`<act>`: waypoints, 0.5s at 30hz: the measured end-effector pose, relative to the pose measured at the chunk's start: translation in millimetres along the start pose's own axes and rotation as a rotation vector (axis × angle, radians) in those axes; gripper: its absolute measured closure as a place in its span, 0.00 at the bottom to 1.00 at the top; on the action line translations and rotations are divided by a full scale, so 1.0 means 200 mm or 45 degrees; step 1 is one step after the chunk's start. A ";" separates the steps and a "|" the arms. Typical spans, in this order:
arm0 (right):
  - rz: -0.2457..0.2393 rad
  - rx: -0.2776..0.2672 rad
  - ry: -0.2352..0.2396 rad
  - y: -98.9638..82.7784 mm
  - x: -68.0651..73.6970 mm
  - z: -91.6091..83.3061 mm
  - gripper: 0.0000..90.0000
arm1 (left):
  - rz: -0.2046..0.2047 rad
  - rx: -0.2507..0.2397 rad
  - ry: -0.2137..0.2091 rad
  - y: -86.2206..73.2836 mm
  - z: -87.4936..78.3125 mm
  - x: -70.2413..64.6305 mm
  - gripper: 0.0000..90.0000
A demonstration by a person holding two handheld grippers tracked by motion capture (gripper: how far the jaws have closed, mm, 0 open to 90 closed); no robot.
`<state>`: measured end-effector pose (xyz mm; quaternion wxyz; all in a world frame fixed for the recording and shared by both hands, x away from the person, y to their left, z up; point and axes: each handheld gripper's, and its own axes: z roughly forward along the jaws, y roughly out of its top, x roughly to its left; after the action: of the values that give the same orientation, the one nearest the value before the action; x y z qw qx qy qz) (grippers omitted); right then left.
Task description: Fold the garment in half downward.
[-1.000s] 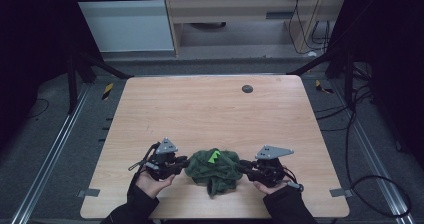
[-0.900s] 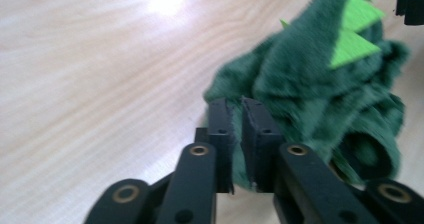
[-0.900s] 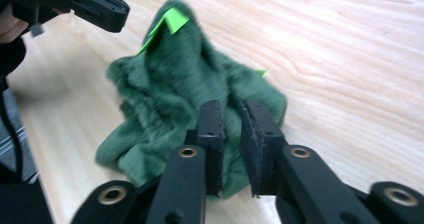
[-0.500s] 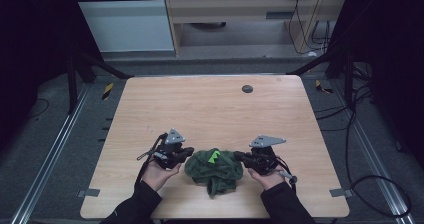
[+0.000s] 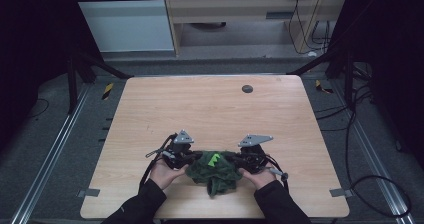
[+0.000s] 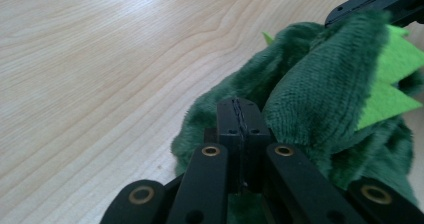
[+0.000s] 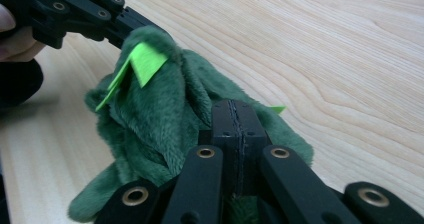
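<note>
Pale wood-grain table (image 5: 210, 109) stands between dark metal frame posts (image 5: 75, 79). At its near edge the left gripper (image 5: 192, 158) lies low, pointing inward, jaws pressed together with no plush visibly between them. Between both grippers sits the crumpled dark green plush toy with lime felt spikes (image 5: 214, 170). Opposite, the right gripper (image 5: 235, 160) mirrors it, jaws likewise together. A small round black disc (image 5: 247, 88) lies far off.

free: far tabletop (image 5: 210, 109) | obstacle: small dark disc (image 5: 247, 88)
</note>
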<state>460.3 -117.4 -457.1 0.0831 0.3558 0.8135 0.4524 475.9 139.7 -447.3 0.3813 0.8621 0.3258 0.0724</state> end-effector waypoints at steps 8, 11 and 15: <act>-0.030 -0.001 0.033 -0.02 0.06 -0.05 0.98 | 0.038 0.007 -0.033 -0.05 -0.06 -0.08 0.99; -0.035 -0.002 0.047 -0.03 0.07 -0.06 0.98 | 0.054 0.014 -0.047 -0.07 -0.08 -0.11 0.99; -0.051 0.014 0.055 -0.06 0.10 -0.06 0.97 | 0.072 0.022 -0.062 -0.09 -0.10 -0.14 0.99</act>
<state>434.7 -117.0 -455.1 0.0726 0.3302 0.8245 0.4537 438.4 143.5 -443.3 0.3795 0.8757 0.2926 0.0595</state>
